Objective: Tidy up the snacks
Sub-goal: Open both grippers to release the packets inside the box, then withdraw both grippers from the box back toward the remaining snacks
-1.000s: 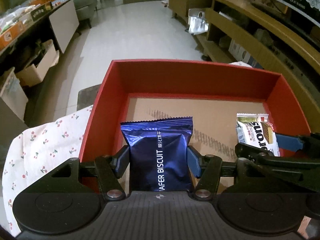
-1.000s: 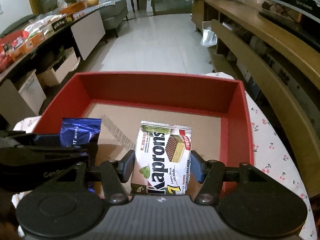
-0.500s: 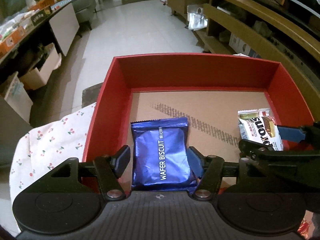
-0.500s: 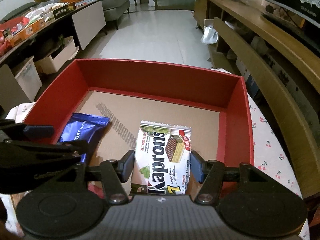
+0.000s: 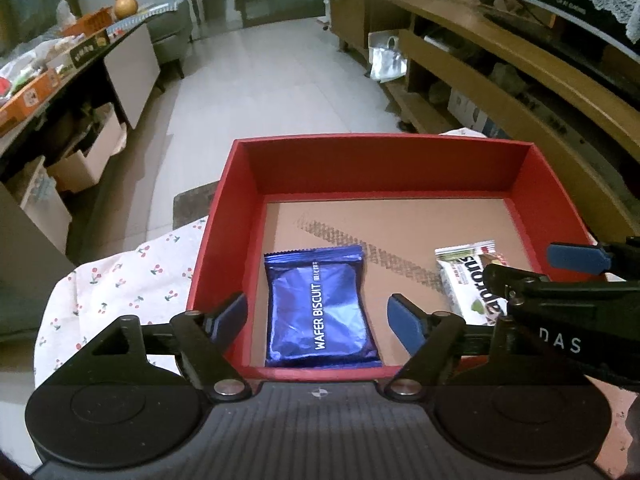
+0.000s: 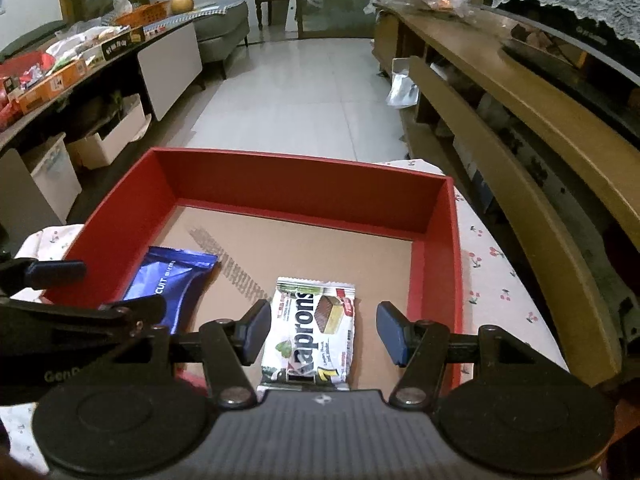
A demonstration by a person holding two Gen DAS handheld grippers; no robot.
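Blue wafer pack (image 5: 319, 308) ("WAFER BISCUIT"), Kaprons pack (image 6: 310, 334) — boxed

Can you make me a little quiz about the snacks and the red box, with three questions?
1. True or false: the blue wafer biscuit packet is lying on the floor of the red box.
2. Which snack lies between the right tongs? A) the blue packet B) the white Kaprons wafer packet C) an orange
3. Fill in the missing word: the left tongs are ____, not squeezing the blue packet.

Key: 1 true. 2 B. 3 open. Both tongs stand wide, with gaps beside each packet, so both snacks rest loose in the box.
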